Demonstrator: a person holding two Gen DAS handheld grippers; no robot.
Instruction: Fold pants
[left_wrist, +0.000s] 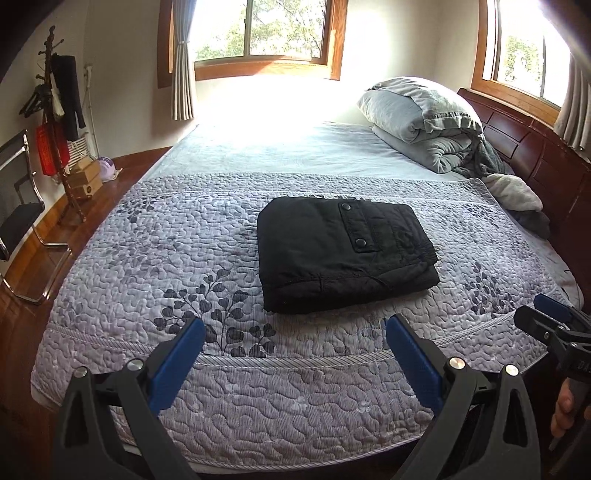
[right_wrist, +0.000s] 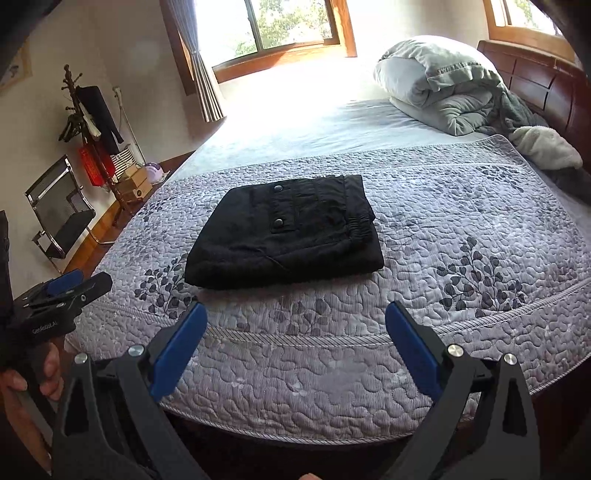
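Bedroom with two wood-framed windows, sun washing out the far half of the bed (left_wrist: 258, 147). We work on the near half, on the grey quilted bedspread (left_wrist: 147, 258) with the leaf print: it gives a flat, wide surface, likely why the folding is set here. Rolled duvet and pillow (left_wrist: 417, 114) sit stacked against the headboard (left_wrist: 524, 147), well apart from the work area, so nothing crowds the fold. Coat rack (left_wrist: 55, 110) and chair (left_wrist: 18, 206) stand off by the left wall.

Black pants (left_wrist: 343, 251) lie mid-quilt as a compact rectangle, several layers deep, snap-button pocket flap on top and the elastic waistband on the right side. Edges look roughly squared. We judge the fold done or nearly so.

Left gripper (left_wrist: 295, 325) hangs back over the near edge of the quilt, jaws spread wide, holding nothing, clear of the pants. Right gripper (right_wrist: 295, 310) is the same: wide, empty, near the bed edge, not touching the cloth. Both pulled back reads to us as a release pose, letting the stack settle untouched.
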